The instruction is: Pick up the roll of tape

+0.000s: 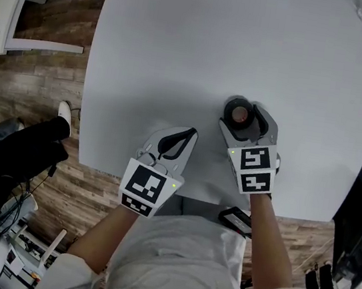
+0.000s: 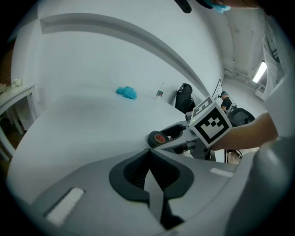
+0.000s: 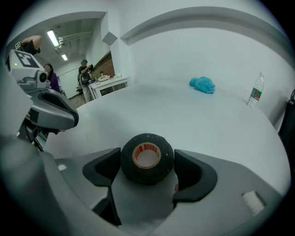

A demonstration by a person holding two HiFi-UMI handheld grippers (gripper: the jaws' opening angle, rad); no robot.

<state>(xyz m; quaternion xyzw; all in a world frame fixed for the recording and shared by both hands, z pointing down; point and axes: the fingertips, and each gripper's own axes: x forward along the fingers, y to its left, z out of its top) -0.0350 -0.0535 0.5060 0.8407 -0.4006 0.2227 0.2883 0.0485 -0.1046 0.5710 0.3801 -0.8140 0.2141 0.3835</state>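
Note:
The roll of tape [image 1: 240,114] is black with a red-and-white core and lies flat on the white table [image 1: 237,41], near its front edge. My right gripper [image 1: 245,113] has its jaws on either side of the roll. In the right gripper view both dark pads press the sides of the roll of tape [image 3: 147,158], so the right gripper [image 3: 147,161] is shut on it. My left gripper [image 1: 180,140] sits shut and holds nothing, a short way to the left near the table's front edge. From the left gripper [image 2: 150,171] view, the tape [image 2: 159,138] shows ahead to the right.
A crumpled blue cloth [image 3: 202,85] and a water bottle [image 3: 255,93] lie at the table's far side. A white shelf unit [image 1: 6,7] stands on the wooden floor at the left. Black chairs [image 2: 185,96] stand beyond the table. People stand far back in the room [image 3: 84,73].

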